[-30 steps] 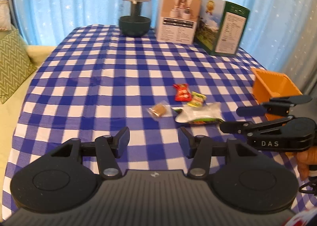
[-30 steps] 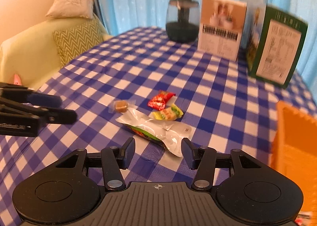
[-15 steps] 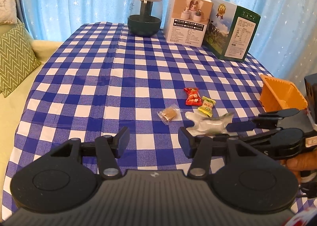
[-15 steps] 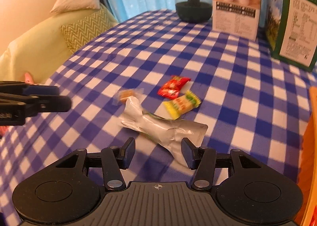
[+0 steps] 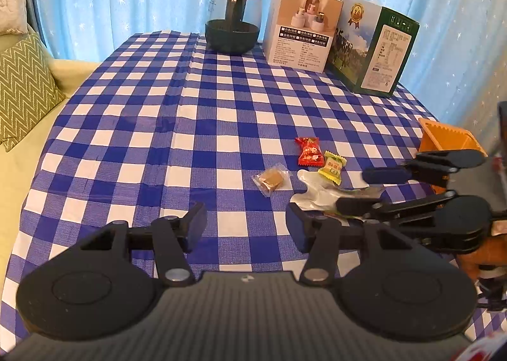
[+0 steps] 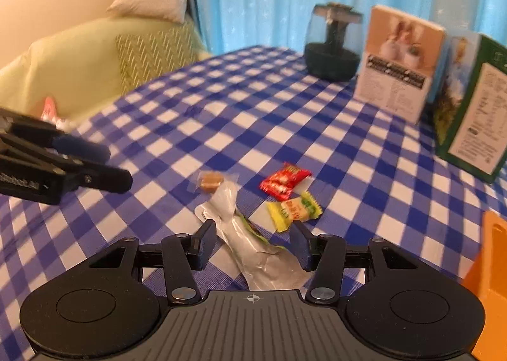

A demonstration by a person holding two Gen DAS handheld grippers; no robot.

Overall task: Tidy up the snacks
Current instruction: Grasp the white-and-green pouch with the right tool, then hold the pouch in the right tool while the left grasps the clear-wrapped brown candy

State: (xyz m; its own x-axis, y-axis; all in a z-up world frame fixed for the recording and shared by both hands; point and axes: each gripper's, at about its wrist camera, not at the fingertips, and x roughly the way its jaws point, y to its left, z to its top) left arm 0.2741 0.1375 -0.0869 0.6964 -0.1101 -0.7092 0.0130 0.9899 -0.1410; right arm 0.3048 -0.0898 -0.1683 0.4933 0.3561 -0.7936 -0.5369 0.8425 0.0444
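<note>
Several snacks lie together on the blue checked tablecloth point(image 5: 158, 126): a red packet point(image 5: 307, 151), a yellow packet point(image 5: 332, 167), a brown candy in clear wrap point(image 5: 271, 178) and a long silver pouch point(image 5: 317, 193). My right gripper point(image 6: 252, 242) is open and low over the silver pouch point(image 6: 253, 253), which lies between its jaws with a gap at the right pad. The red packet point(image 6: 285, 182), yellow packet point(image 6: 294, 210) and brown candy point(image 6: 210, 180) sit just beyond. My left gripper point(image 5: 247, 226) is open over bare cloth, short of the candy, nothing between its fingers.
An orange basket point(image 5: 443, 139) stands at the table's right edge, beside the right gripper point(image 5: 364, 191). At the back stand a dark glass jar point(image 5: 233, 25), a white box point(image 5: 301, 33) and a green box point(image 5: 374, 50). A sofa with cushions point(image 5: 19, 94) lies left of the table.
My right gripper has come forward and down until the silver pouch lies between its jaws, rolling a little. The left gripper has stayed about where it was, still open.
</note>
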